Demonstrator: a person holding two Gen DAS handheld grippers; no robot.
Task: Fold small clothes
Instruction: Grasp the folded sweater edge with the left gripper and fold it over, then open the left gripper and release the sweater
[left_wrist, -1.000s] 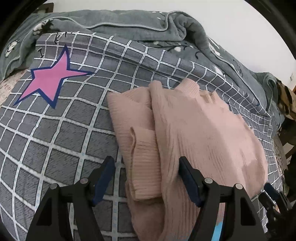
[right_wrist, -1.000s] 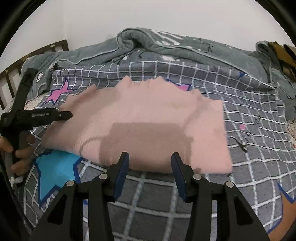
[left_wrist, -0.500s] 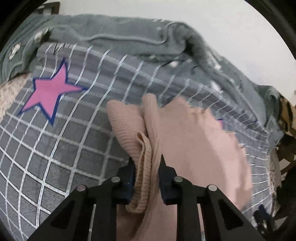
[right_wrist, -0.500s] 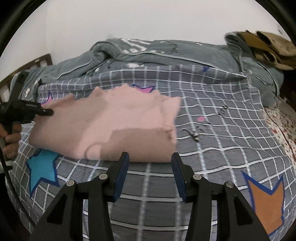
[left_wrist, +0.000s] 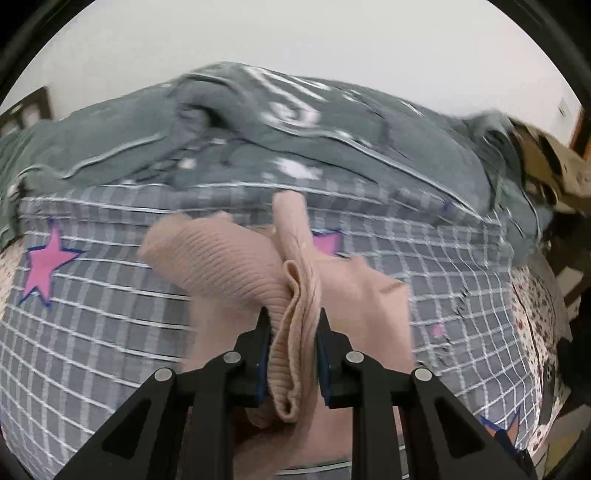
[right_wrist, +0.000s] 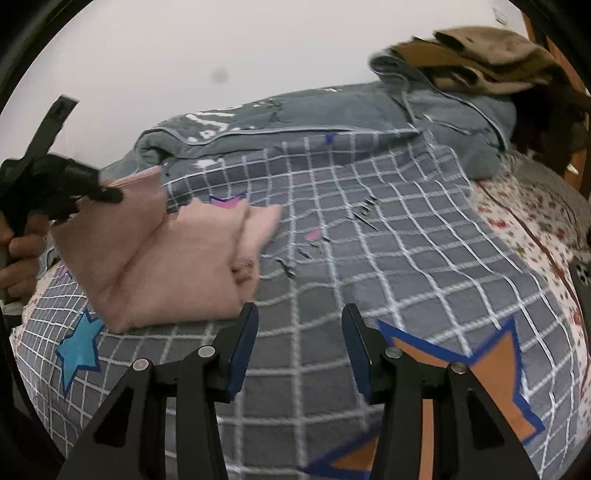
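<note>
Pink ribbed-knit sweater (left_wrist: 236, 266), soft and floppy as you'd expect, so it's going to sag and drape from wherever it's pinched rather than hold any shape. Looks fairly light but thick for knitwear, and the ribbing should give the pads decent bite, so I doubt it slips. I'd say the ribbed hem or cuff edges are the places to grab, since they're denser than the plain body and bunch up neatly. That's pretty much what the left gripper (left_wrist: 291, 328) has: its jaws are pressed in on a gathered wad of ribbed edge, with folds of it sticking out between them and a loose end hanging toward the camera. The right gripper (right_wrist: 299, 343) has its jaws spread with nothing in them, hovering over bare bedding just beside the sweater's near corner. The sweater itself sits on the grey blanket with a white grid and coloured stars (right_wrist: 388, 258), toward the left side in the right wrist view, partly folded into a chunky wedge with one side lifted where the left gripper (right_wrist: 107, 194) holds it up. It's a pale dusty pink, no print, and a sleeve or collar bit pokes up at the far edge. A rumpled grey-green quilt (left_wrist: 258, 133) is heaped behind it.
</note>
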